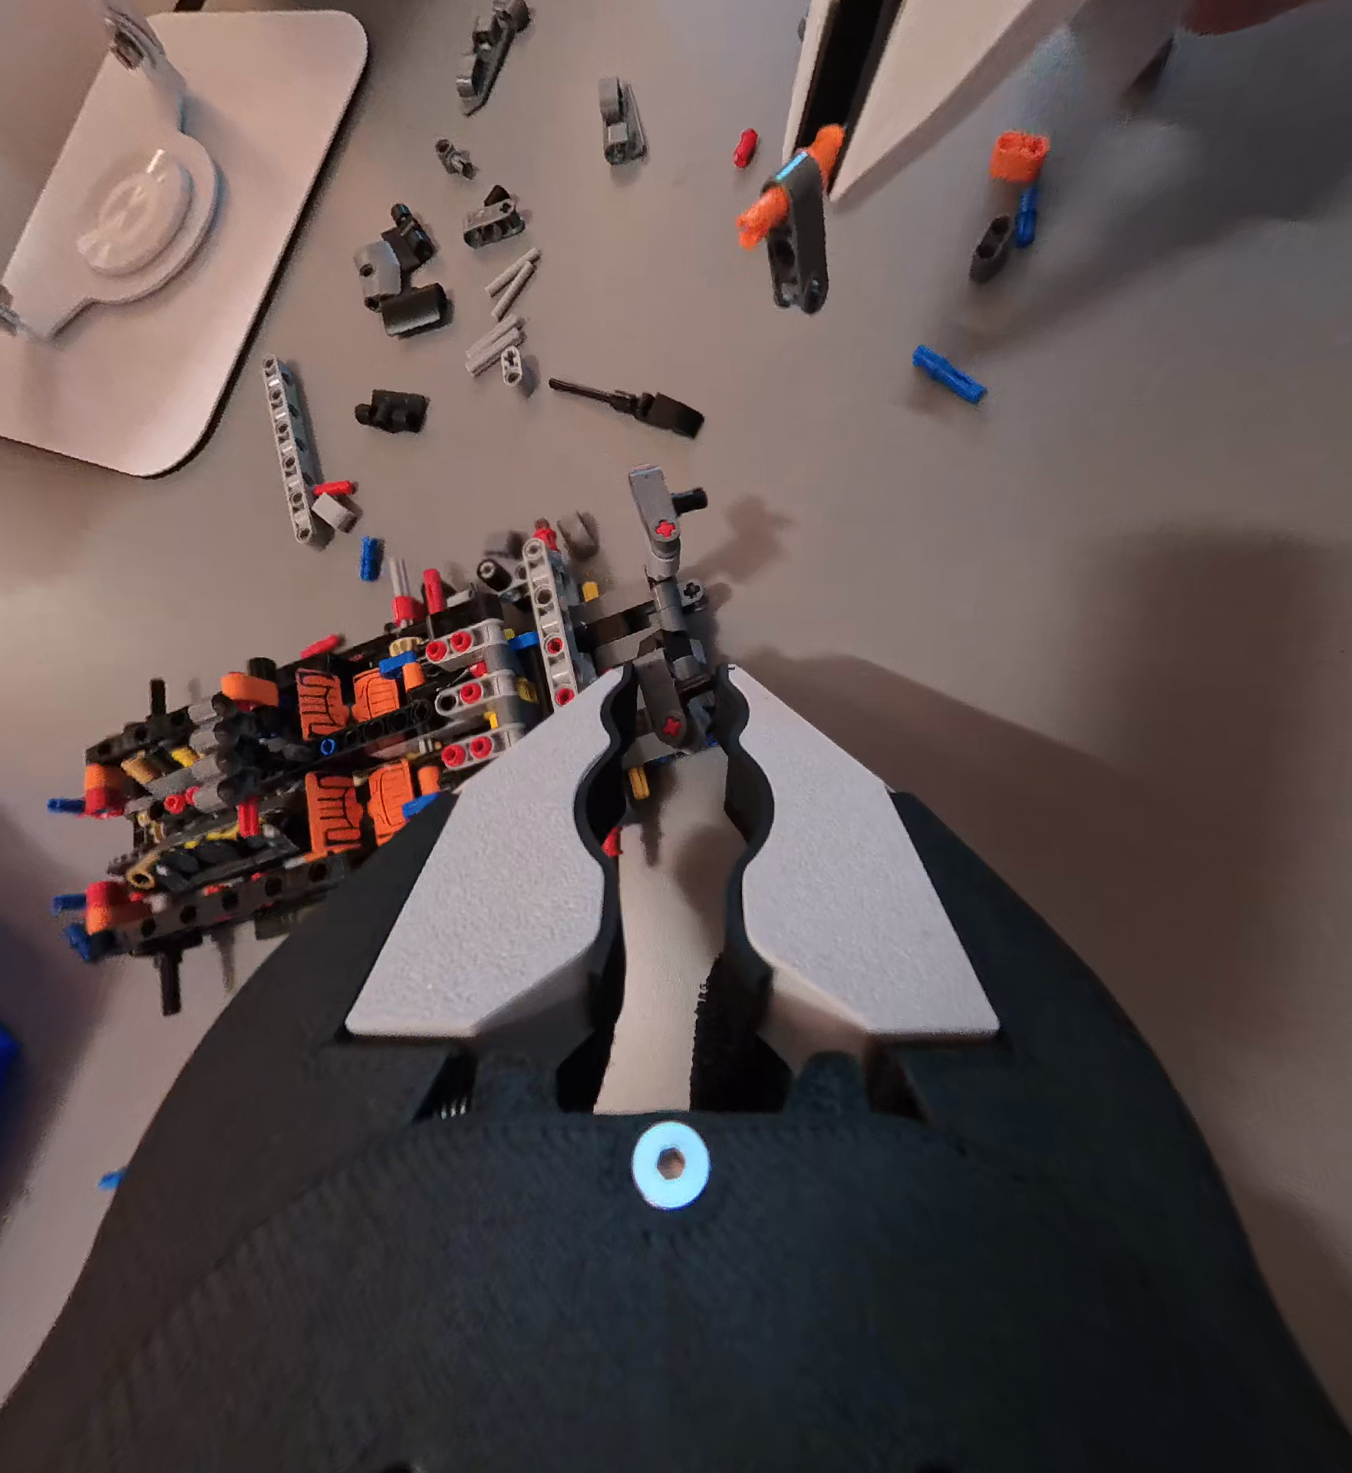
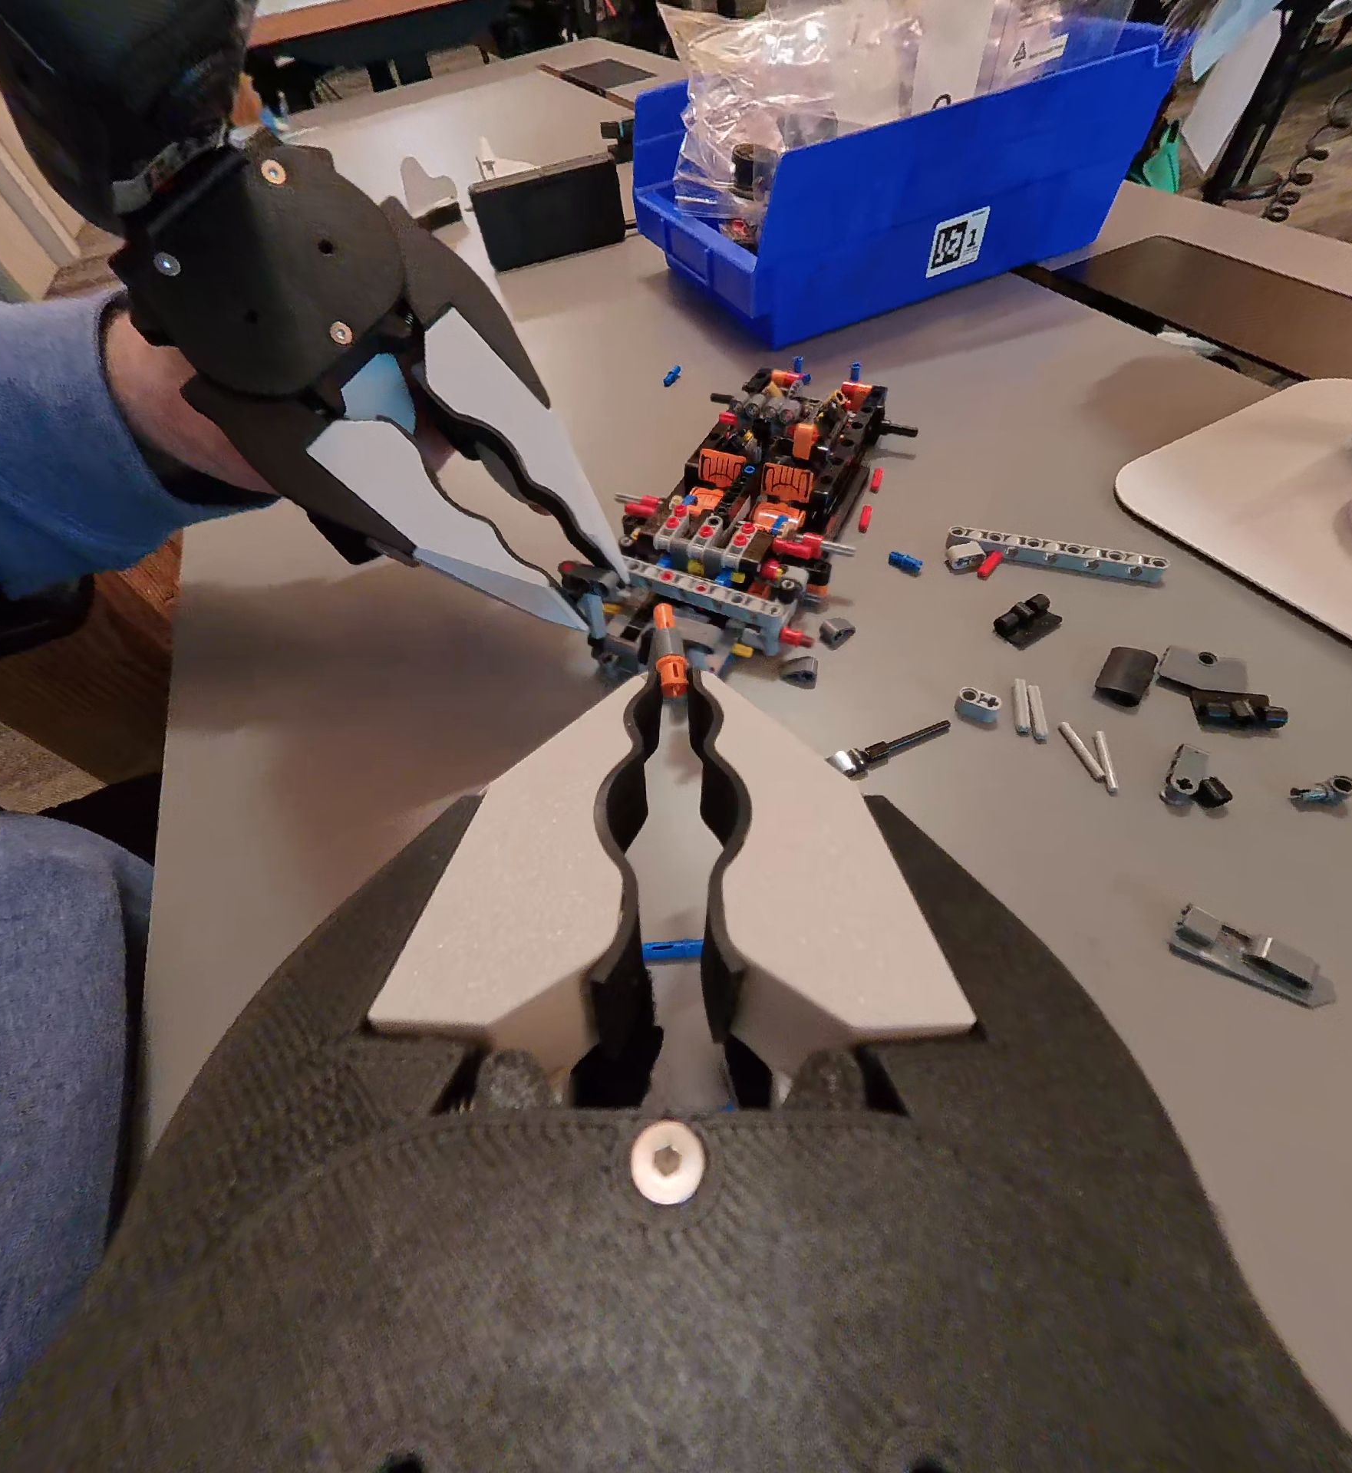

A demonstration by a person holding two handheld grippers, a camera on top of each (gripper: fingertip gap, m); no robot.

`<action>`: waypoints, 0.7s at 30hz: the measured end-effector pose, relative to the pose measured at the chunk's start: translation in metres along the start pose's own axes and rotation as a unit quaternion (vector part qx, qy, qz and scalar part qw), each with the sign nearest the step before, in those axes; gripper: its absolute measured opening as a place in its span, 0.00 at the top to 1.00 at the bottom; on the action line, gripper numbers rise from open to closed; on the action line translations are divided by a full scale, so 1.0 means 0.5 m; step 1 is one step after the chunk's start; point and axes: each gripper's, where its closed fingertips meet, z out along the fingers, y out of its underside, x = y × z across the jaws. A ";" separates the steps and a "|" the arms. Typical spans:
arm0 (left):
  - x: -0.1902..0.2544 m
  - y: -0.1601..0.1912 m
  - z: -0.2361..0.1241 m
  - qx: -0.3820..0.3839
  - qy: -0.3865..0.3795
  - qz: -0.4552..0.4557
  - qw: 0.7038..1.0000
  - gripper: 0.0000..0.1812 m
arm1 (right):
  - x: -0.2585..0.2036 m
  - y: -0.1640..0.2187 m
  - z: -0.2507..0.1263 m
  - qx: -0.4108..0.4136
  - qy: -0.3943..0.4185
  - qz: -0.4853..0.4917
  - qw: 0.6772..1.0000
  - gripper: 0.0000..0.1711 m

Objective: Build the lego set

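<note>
- Right gripper (image 2: 671, 677): fingertips clamped on a small orange connector piece (image 2: 670, 663), held right at the near end of the lego chassis (image 2: 768, 510).
- Left gripper (image 1: 677, 692): jaws closed onto a grey linkage arm (image 1: 661, 701) at the chassis (image 1: 322, 765) corner; in the right wrist view its tips (image 2: 593, 594) pinch that same corner from the left.
- Chassis sits flat on the grey table (image 2: 418, 797), mid-table, long axis pointing away from the right gripper.
- Writing: white sticker with a square coded marker and a digit on the front of the blue bin (image 2: 896, 199); printed marks on the clear plastic bags (image 2: 776, 88) inside it, too small to read.
- Loose parts to the right of the chassis: long grey beam (image 2: 1071, 554), black clip (image 2: 1025, 620), grey axles (image 2: 1030, 705), black pin tool (image 2: 892, 748), grey plate (image 2: 1247, 952).
- Open room: bare table left of the chassis, up to the near-left edge by the blue sleeve (image 2: 27, 446).
- White tray (image 2: 1215, 510) occupies the far-right edge; bin blocks the back.
</note>
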 end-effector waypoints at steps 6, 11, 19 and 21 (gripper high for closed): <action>0.009 0.053 -0.051 0.003 0.013 0.000 1.000 0.92 | -0.011 0.005 0.008 -0.003 -0.008 -0.001 1.000 0.98; 0.001 0.097 -0.089 0.007 0.018 0.006 1.000 0.92 | -0.023 0.012 0.021 -0.011 -0.013 -0.003 1.000 0.98; -0.042 0.158 -0.128 0.003 0.023 -0.007 1.000 0.91 | -0.040 0.012 0.036 -0.018 -0.016 -0.005 1.000 0.98; -0.049 0.164 -0.133 0.008 0.023 -0.012 1.000 0.91 | -0.044 0.011 0.040 -0.019 -0.016 -0.005 1.000 0.98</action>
